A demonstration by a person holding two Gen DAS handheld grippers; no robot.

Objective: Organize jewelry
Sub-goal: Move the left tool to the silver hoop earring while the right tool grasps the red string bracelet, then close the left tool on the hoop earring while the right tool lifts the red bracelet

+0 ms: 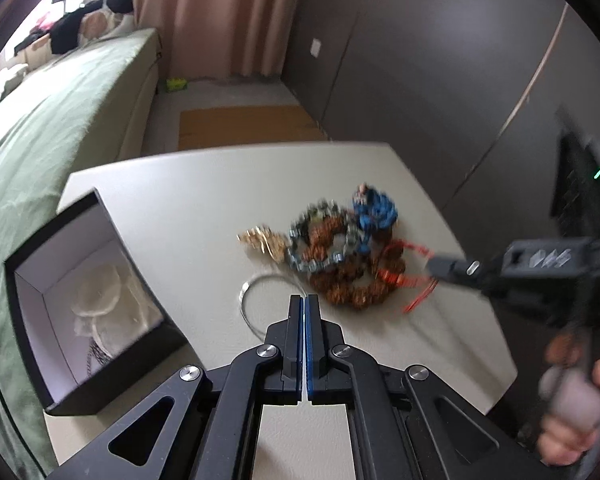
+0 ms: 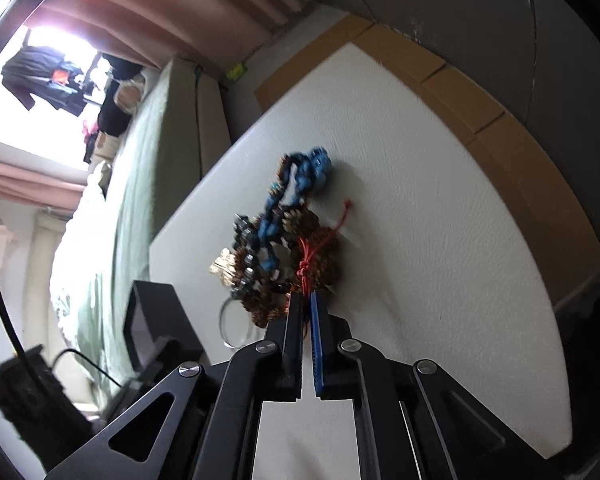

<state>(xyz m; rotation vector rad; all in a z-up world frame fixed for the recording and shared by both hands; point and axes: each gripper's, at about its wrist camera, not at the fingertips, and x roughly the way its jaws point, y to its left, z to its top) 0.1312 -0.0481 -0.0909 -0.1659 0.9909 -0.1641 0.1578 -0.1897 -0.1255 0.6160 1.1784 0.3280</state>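
Observation:
A tangle of jewelry lies on the white table (image 1: 188, 208): a brown bead bracelet (image 1: 340, 280), a grey chain bracelet (image 1: 300, 240), a blue bead string (image 1: 374, 206), a gold piece (image 1: 262, 240) and a thin silver ring (image 1: 252, 300). An open black box (image 1: 88, 300) with pale pouches inside stands at the left. My left gripper (image 1: 304, 300) is shut and empty above the silver ring. My right gripper (image 2: 306, 300) is shut on the red cord (image 2: 306, 260) of the brown bracelet (image 2: 316, 252); it also shows in the left wrist view (image 1: 440, 266).
A bed with a green cover (image 1: 60, 120) runs along the table's left. Brown cardboard (image 1: 244, 126) lies on the floor beyond the table. A grey wall (image 1: 440, 60) stands at the right. The black box also shows in the right wrist view (image 2: 156, 324).

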